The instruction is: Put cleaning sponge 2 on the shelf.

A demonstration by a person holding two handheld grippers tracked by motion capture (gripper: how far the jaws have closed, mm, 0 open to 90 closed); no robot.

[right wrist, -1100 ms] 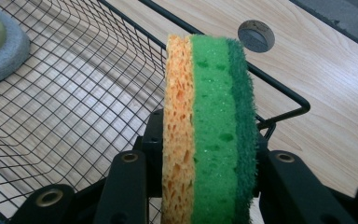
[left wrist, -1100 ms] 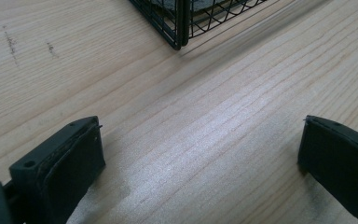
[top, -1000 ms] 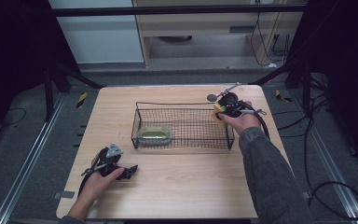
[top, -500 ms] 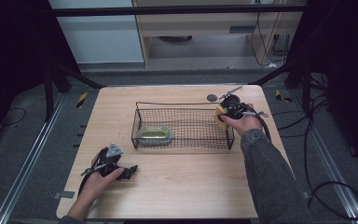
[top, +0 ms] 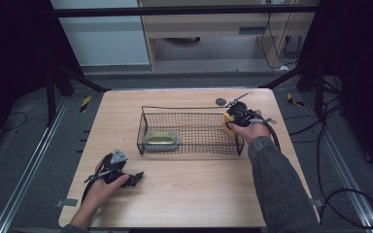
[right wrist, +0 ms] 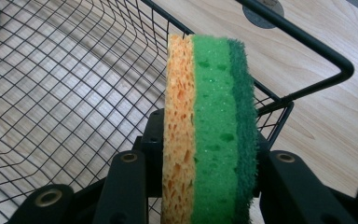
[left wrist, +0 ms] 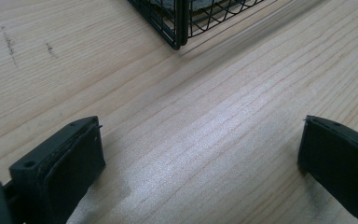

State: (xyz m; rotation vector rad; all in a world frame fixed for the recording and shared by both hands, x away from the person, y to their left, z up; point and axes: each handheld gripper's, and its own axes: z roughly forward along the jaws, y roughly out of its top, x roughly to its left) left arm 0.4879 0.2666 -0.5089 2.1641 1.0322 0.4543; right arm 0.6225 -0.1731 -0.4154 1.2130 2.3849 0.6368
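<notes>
A sponge (right wrist: 209, 121) with orange, bright green and dark green layers stands on edge between the jaws of my right gripper (right wrist: 205, 186), which is shut on it. In the high view the sponge (top: 228, 122) and the right gripper (top: 234, 118) hang at the right end of the black wire basket (top: 189, 108), just over its corner rim (right wrist: 303, 39). My left gripper (top: 135, 178) rests on the wooden table at the front left. Its jaws (left wrist: 200, 158) stand wide open with only bare wood between them.
An olive-green item (top: 161, 140) lies in the left part of the basket. A small dark round disc (top: 220, 101) sits on the table just behind the basket's right end. The basket's near corner (left wrist: 177, 23) shows ahead of the left gripper.
The right gripper with the sponge has edged slightly toward the basket's right end. The left gripper has kept still.
</notes>
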